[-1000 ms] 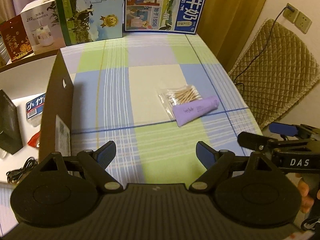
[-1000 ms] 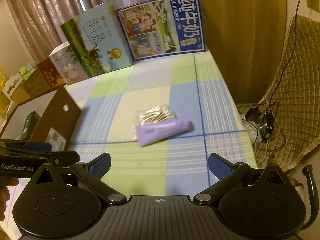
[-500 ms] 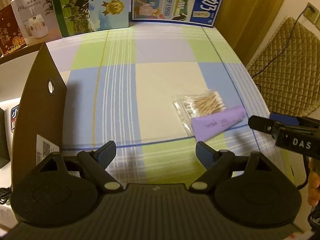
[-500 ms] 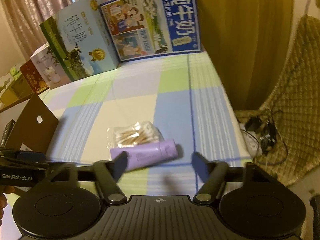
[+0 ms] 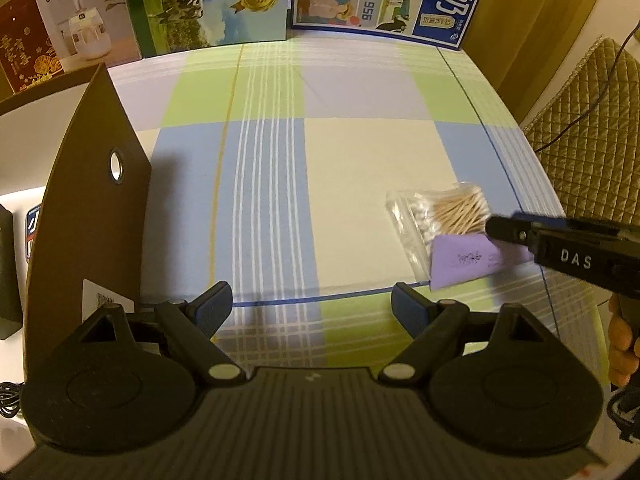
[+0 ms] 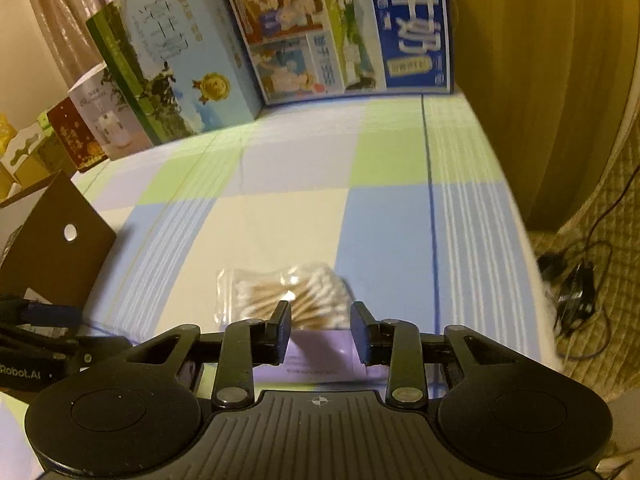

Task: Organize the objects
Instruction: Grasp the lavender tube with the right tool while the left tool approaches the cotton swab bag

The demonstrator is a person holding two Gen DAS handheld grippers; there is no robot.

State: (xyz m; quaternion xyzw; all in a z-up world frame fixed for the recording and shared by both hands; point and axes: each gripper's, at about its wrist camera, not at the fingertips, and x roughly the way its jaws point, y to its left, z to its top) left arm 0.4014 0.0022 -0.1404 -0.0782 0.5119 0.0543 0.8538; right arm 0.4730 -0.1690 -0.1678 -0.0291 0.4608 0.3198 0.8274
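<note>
Over the purple tube (image 6: 320, 354) at six o'clock, my right gripper (image 6: 320, 330) has dropped and half-narrowed, straddling it ungripped; cotton swab bag (image 6: 288, 296) just beyond; left gripper (image 5: 310, 306) stays wide, empty

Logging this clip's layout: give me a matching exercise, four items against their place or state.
Items:
1. soft purple tube
2. clear bag of wooden cotton swabs
3. brown cardboard box flap
4. left claw

Places or states:
A. stands upright at the table's left edge
B. lies just beyond the tube
C. open, above bare checked tablecloth
D. between the right claw's fingers

Pairs: 1-D, 2-B, 3-A, 4-C
</note>
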